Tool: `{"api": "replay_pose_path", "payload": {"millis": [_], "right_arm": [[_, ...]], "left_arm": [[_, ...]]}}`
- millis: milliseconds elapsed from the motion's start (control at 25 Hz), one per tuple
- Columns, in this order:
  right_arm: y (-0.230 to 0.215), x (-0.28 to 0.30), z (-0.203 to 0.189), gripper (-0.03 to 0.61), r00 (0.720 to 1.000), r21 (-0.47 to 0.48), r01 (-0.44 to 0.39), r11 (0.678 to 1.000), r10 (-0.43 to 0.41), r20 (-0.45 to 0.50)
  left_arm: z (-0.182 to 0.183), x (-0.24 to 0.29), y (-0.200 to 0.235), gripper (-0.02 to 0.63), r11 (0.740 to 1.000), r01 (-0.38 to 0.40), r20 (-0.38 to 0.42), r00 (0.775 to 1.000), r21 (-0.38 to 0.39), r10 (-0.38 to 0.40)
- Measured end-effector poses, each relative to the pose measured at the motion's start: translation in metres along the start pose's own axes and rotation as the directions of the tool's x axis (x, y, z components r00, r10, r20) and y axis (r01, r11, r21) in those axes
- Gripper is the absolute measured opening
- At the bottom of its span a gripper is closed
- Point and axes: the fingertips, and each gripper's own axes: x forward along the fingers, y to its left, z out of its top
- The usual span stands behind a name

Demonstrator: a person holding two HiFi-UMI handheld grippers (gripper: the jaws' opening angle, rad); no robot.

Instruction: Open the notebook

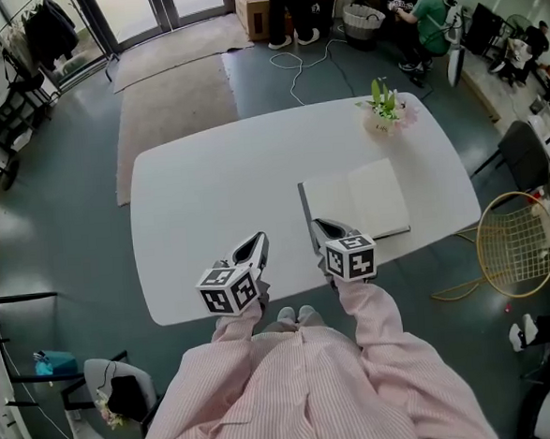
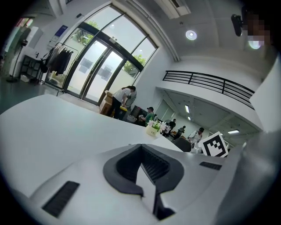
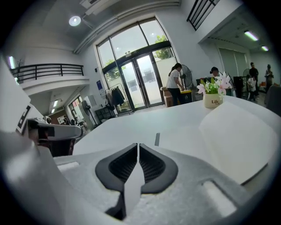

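Observation:
The notebook lies open on the white table, blank pages up and a dark cover edge along its left side. In the right gripper view its right page curves up close by. My right gripper hovers just off the notebook's near left corner, jaws shut with nothing between them. My left gripper hangs over bare table to its left, also shut and empty.
A small flower pot stands at the table's far right corner. A yellow wire chair is to the right of the table, and a chair with clutter is at lower left. People stand and sit at the back of the room.

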Motion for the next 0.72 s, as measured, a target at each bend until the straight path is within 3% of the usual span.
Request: {"api": "replay_pose_path", "payload": {"millis": [440,720], "right_arm": [[0.005,-0.038,0.051,0.006,0.975,0.067,-0.125,0.99,0.11,0.192],[0.002,-0.068,0.08,0.006,0.934,0.07,-0.166,0.984,0.134,0.33]], "left_arm": [[0.027,0.002,-0.022,-0.002,0.991,0.031,0.051,0.998,0.131,-0.038],[0.049,-0.001,-0.027,-0.002,0.983,0.015,0.114,0.993,0.181,-0.036]]}}
